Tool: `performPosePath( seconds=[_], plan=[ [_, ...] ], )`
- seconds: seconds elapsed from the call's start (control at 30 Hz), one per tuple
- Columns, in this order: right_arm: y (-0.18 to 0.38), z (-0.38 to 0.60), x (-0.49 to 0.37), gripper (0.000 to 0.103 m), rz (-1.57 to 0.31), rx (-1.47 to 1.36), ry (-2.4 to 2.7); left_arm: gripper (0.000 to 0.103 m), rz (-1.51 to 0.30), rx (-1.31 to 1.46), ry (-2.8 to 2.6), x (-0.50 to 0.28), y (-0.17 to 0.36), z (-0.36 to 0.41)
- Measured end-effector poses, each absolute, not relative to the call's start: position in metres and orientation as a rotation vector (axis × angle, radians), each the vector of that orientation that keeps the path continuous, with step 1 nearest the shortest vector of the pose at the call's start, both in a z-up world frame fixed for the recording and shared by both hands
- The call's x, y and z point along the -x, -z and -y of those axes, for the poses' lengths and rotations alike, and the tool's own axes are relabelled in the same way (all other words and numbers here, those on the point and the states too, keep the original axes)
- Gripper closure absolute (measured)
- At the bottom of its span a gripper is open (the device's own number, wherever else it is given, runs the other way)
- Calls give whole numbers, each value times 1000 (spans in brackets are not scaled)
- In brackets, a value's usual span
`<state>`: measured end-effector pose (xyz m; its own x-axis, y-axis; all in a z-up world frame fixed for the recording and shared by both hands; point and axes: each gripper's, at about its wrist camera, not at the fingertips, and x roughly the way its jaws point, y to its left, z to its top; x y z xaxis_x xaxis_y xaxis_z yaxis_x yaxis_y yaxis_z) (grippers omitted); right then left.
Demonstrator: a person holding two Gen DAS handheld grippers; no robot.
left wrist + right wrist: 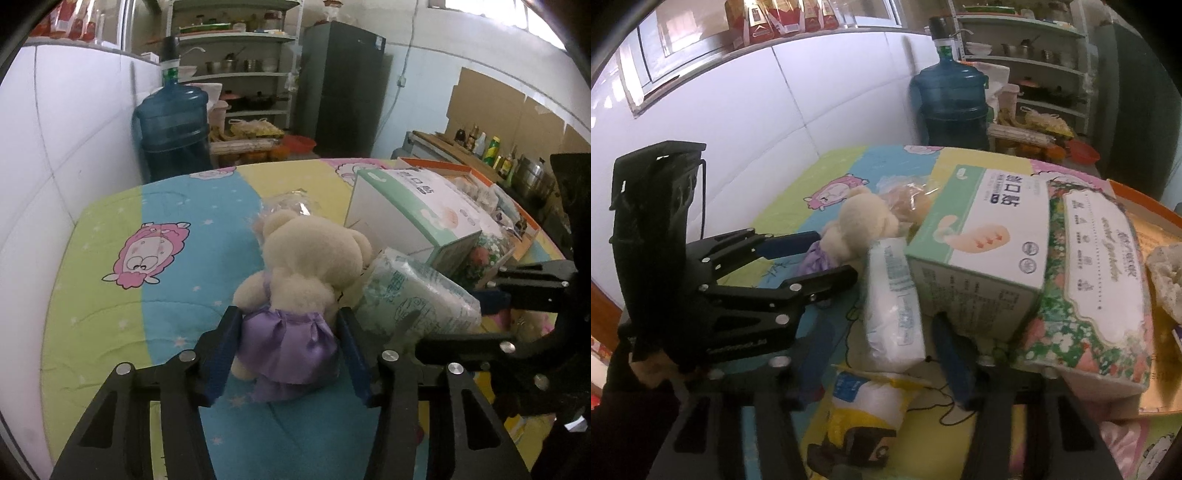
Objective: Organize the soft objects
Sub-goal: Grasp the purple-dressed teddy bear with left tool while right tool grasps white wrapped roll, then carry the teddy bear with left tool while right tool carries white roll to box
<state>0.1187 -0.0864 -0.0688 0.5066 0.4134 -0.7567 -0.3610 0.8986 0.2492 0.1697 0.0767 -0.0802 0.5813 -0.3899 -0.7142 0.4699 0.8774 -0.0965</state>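
On the cartoon-printed quilt (110, 302), at the middle of the left wrist view, sits a cream plush bear (314, 258) in a shiny purple satin skirt, seen from behind. The left gripper (288, 354) straddles it: its blue-padded fingers (225, 354) stand on either side of the skirt, roughly half open, touching or nearly touching the fabric; whether they press in cannot be told. At two o'clock from the bear lies a soft, crinkly plastic-wrapped white pack (413, 295), leaning against a stiff white-and-green carton (413, 210). Behind the bear's head at twelve o'clock, a clear bag (295, 201) holds something too blurred to name.

In the right wrist view, the right gripper (882, 365) has its fingers on either side of the lower end of that white pack (894, 310); the right-hand finger (955, 365) stands just clear of it, the left-hand one is blurred, so a grip cannot be confirmed. At six o'clock lies a yellow-and-white pack (871, 402), partly cut off by the gripper body. A floppy floral-print pack (1097, 288) rests at three o'clock beside the carton, overlapping an orange-rimmed tray (1152, 210) whose contents are mostly hidden. A hand (639, 369) in a dark sleeve holds the left gripper at nine o'clock.
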Motion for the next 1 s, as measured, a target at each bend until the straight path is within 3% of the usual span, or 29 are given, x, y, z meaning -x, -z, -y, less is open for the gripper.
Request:
performPosePath(
  seconds=[0.1, 0.23, 1.0],
  plan=[
    [70, 86, -119, 77, -930, -64, -462, 56, -798, -101, 500, -168, 79, -79],
    [70, 86, -116, 80, -924, -66, -464, 61, -790, -106, 493, -165, 79, -79],
    [43, 86, -88, 84, -824, -28, -482, 65, -678, -58, 439, -132, 54, -93]
  ],
)
